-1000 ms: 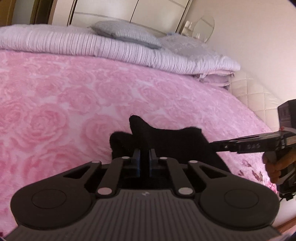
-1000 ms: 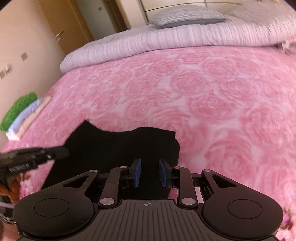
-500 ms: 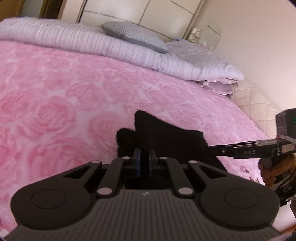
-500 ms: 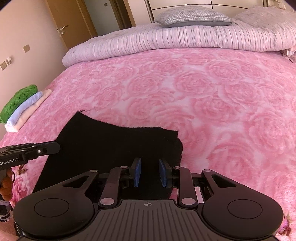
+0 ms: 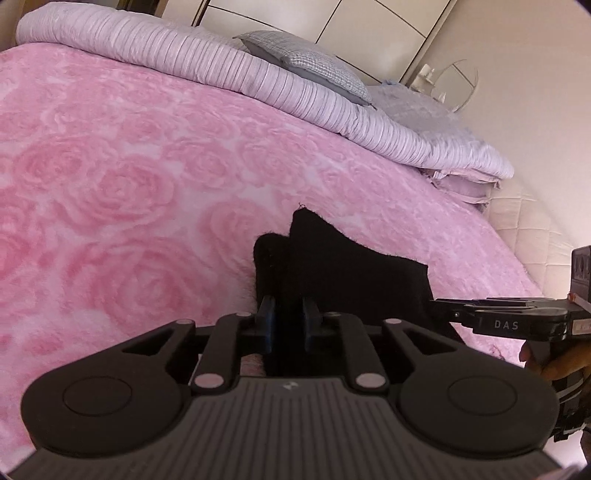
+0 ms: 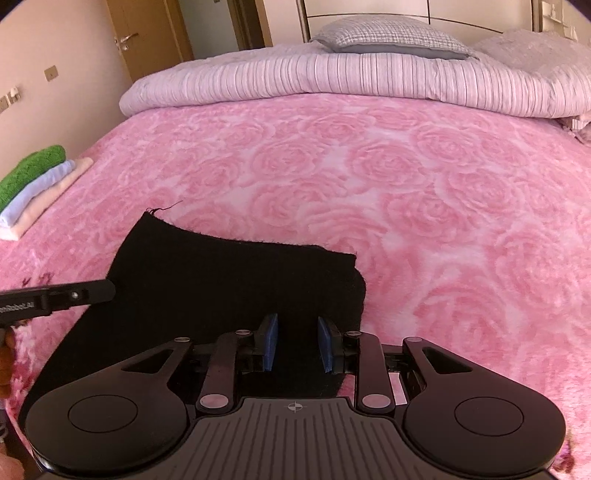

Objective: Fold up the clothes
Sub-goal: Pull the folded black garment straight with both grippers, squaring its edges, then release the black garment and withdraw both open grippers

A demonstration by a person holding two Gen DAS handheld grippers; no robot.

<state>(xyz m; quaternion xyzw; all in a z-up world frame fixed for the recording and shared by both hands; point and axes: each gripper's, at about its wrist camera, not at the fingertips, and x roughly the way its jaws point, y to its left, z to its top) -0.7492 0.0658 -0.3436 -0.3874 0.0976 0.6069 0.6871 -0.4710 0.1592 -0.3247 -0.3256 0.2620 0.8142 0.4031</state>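
Observation:
A black cloth lies flat on the pink rose bedspread, folded over with a doubled far edge. It also shows in the left wrist view. My left gripper has its blue pads slightly apart over the cloth's near left edge, no longer clamped. My right gripper is open, its pads wide apart above the cloth's near right part. Each gripper shows from the side in the other's view: the right one and the left one.
A stack of folded clothes, green on top, sits at the bed's left edge. A striped lilac duvet and a checked pillow lie at the head. A door and wardrobes stand behind.
The cloth's raised left corner has come down flat. My left gripper's pads, shut on the cloth before, have parted. My right gripper has opened slightly wider.

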